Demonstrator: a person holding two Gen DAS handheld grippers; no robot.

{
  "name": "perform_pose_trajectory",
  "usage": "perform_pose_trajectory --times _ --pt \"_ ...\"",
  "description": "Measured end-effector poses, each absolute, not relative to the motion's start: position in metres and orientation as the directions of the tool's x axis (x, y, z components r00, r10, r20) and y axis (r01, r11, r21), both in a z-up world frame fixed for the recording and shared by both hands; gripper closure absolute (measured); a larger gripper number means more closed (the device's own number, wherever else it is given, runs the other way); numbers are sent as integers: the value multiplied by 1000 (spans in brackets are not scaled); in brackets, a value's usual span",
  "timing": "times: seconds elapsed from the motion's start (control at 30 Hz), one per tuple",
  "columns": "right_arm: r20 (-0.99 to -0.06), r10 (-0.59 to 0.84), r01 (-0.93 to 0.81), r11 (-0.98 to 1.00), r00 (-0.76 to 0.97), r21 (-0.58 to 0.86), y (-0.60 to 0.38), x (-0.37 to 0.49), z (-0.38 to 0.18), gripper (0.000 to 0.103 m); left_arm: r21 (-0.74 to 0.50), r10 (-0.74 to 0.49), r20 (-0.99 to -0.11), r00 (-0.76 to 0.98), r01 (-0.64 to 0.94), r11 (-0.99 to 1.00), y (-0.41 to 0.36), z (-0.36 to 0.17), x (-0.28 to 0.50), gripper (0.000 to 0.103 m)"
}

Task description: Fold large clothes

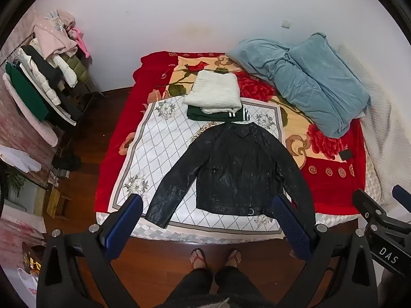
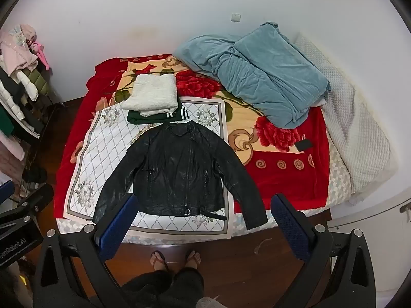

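Both grippers hang above the floor at the foot of the bed, tilted downward, each with its jaws spread wide and nothing between them: the left gripper (image 1: 208, 211) and the right gripper (image 2: 204, 210) both frame the lower part of a black jacket (image 2: 177, 169) without touching it. The jacket lies flat and face up on a white quilted cloth (image 2: 102, 138) near the foot edge of the bed (image 2: 295, 187), collar pointing toward the far wall and hem nearest the person, so its long axis runs straight away from the tools. Its two sleeves splay outward and down toward the foot edge; one cuff ends just ahead of the left gripper's blue pads (image 1: 125, 220), the other reaches toward the right gripper's side, ending near the foot edge (image 2: 257, 218). Each hand is therefore nearer its own sleeve, which probably suits folding the sleeves inward first. Beyond the collar sit a folded white garment (image 2: 151, 93) on a folded green one (image 2: 151, 118), and a blue duvet (image 2: 259, 77) is heaped toward the far right corner.
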State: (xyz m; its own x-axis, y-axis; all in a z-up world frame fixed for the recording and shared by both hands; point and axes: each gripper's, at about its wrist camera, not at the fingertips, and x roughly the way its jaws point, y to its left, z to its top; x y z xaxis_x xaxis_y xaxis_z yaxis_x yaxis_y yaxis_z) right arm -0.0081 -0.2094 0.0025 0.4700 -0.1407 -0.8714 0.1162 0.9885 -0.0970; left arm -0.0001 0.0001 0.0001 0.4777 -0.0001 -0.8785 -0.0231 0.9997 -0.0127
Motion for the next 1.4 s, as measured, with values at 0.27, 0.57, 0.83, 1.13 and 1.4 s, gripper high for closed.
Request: perform_pose_trajectory --times 0.27,0.57,0.83,1.13,1.4 --pt "-869 -154 119 987 470 -111 -209 -7 4 0 -8 5 -882 471 -26 1000 0 0 0 0" --pt "-871 -154 116 987 467 -112 -210 -4 3 0 -20 -6 -883 469 -26 999 -7 -5 -5 0" --pt "-872 -155 116 987 465 -114 -210 -1 4 0 -23 -8 -885 466 -27 999 -6 -6 -6 0" --pt "-871 -157 115 986 465 -117 -210 0 5 0 -25 -10 -886 464 -26 999 -5 -6 -3 0" --pt "-873 -159 117 986 462 -117 -210 0 6 0 -24 -9 -887 462 -28 999 -7 -8 0 0"
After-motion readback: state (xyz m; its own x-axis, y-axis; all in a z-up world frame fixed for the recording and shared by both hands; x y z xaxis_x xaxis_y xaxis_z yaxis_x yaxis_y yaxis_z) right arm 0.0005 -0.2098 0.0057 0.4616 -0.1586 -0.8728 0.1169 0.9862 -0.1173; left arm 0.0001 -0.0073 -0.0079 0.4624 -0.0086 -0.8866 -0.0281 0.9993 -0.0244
